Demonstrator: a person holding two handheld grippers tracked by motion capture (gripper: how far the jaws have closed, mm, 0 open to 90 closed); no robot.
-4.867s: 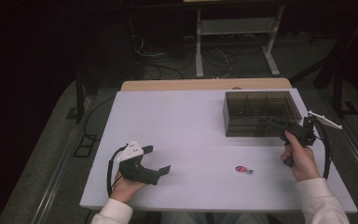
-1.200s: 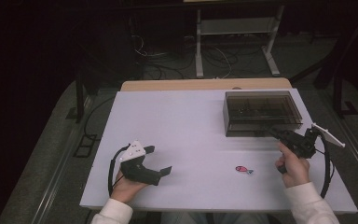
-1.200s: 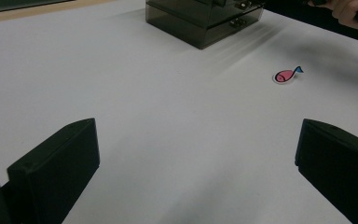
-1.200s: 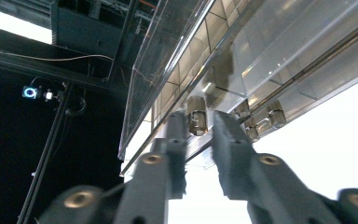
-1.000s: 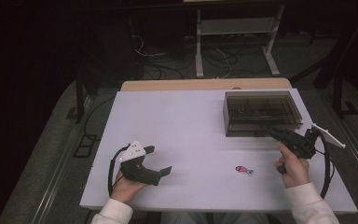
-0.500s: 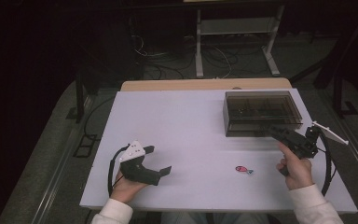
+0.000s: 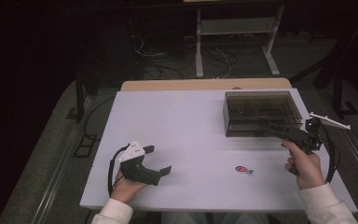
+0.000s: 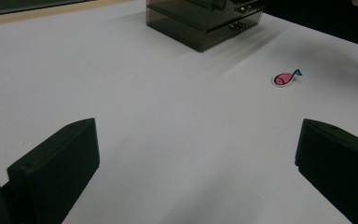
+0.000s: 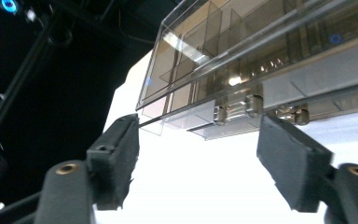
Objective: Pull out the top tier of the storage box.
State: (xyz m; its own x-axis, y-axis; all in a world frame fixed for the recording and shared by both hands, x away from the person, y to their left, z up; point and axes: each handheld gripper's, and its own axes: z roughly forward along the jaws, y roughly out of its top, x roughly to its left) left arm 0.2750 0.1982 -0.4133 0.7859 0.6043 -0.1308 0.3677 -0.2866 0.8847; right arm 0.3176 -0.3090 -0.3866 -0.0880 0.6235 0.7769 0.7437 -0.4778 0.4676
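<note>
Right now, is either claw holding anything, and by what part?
Nothing is held. The right claw is open at the smoky drawer box; the left claw is open over bare table.

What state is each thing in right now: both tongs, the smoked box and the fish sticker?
Left tongs: open, empty, resting low at the table's near left.
Right tongs: open, empty, aimed at the box's front drawer handles.
Smoked plastic box: upright, drawers look shut.
Fish sticker: flat on the table, untouched.
</note>
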